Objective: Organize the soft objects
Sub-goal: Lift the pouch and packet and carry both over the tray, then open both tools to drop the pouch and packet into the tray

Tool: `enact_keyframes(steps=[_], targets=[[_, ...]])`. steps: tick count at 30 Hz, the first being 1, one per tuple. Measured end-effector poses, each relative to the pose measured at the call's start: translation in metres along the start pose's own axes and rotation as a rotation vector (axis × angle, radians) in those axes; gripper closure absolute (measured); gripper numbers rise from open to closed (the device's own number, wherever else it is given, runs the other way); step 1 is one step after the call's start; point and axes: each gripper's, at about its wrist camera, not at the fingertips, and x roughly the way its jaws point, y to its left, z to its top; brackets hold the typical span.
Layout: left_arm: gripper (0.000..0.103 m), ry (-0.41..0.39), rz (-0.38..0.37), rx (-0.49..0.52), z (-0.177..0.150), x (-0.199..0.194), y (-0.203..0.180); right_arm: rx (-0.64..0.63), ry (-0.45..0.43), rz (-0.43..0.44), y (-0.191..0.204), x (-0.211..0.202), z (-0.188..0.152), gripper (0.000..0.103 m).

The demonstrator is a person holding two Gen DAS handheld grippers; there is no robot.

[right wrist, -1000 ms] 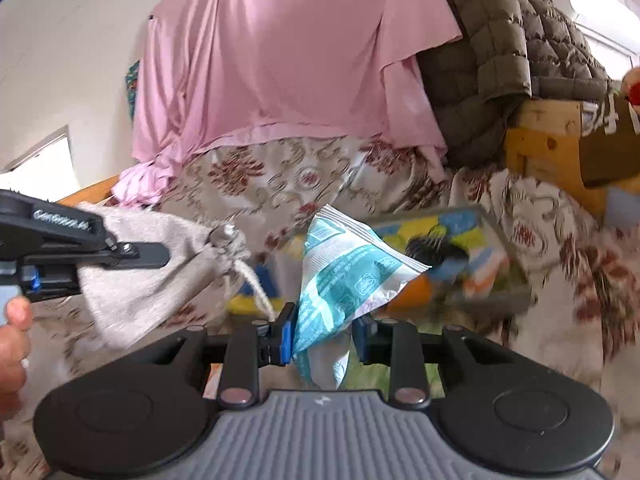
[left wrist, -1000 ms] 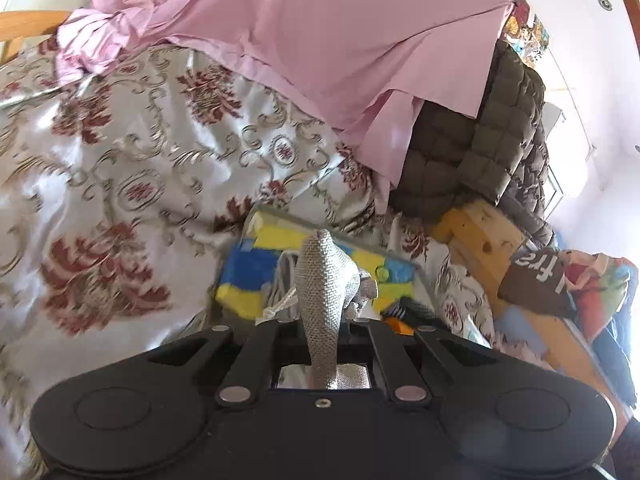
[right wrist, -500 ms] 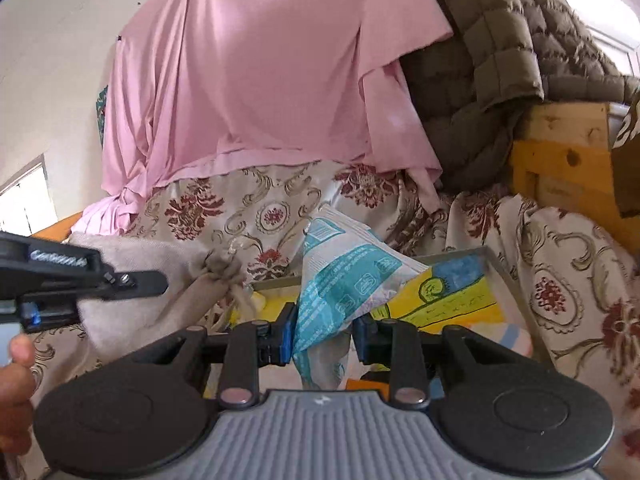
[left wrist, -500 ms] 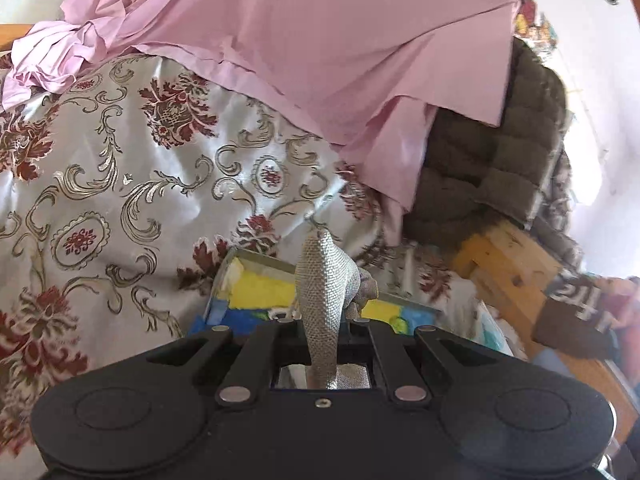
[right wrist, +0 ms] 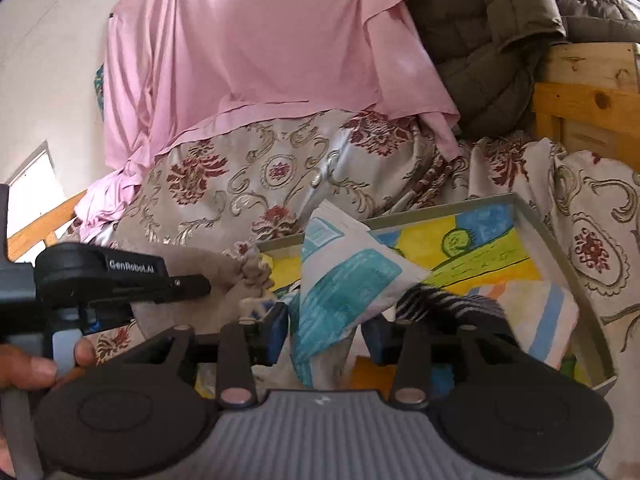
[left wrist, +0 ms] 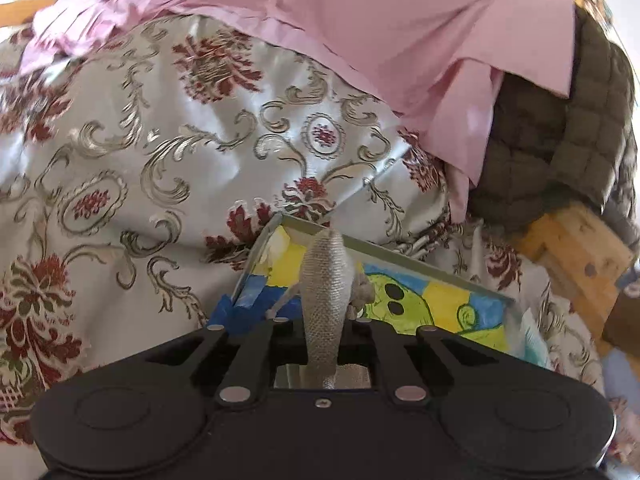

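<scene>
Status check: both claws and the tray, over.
Left claw shut on grey pouch. Right claw shut on teal packet. Both over tray; striped cloth already inside.

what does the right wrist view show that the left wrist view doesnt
Only the right wrist view shows the right gripper shut on the teal and white packet, the striped cloth in the box, and the person's hand. Only the left wrist view shows the blue tape on the box corner. Both show the burlap pouch, painted box, pink sheet and floral bedspread.
</scene>
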Motion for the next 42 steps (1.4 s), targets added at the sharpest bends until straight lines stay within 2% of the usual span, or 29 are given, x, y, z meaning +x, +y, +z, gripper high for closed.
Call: enact_keyframes(steps=[4,9,11,13,15,18,23,27,32,42], targets=[[0.087,0.010,0.000,0.048,-0.001,0.003,-0.014,0.043,0.001,0.003,-0.011,0.001,0.002,0.050],[0.082,0.017,-0.006,0.077,-0.003,0.005,-0.024,0.077,-0.018,-0.007,-0.022,0.002,0.005,0.031],[0.079,0.018,-0.008,0.071,-0.004,0.005,-0.023,0.088,-0.028,-0.014,-0.025,0.002,0.006,0.027],[0.073,0.018,-0.012,0.064,-0.003,0.004,-0.021,0.097,-0.038,-0.025,-0.029,0.001,0.007,0.022],[0.062,0.015,-0.018,0.054,-0.003,0.004,-0.019,0.104,-0.047,-0.038,-0.032,-0.001,0.008,0.017],[0.047,0.000,-0.019,0.031,-0.003,0.002,-0.016,0.111,-0.058,-0.056,-0.037,-0.003,0.009,0.014],[0.037,-0.033,0.003,0.019,-0.001,-0.003,-0.013,0.091,-0.081,-0.091,-0.037,-0.007,0.010,0.009],[0.032,-0.067,0.031,0.026,-0.002,-0.008,-0.012,0.054,-0.094,-0.130,-0.033,-0.009,0.011,0.006],[0.025,-0.103,0.049,0.024,-0.003,-0.016,-0.012,0.048,-0.121,-0.126,-0.030,-0.015,0.013,0.003],[0.018,-0.129,0.063,0.049,-0.007,-0.031,-0.014,0.002,-0.154,-0.165,-0.021,-0.023,0.015,0.001]])
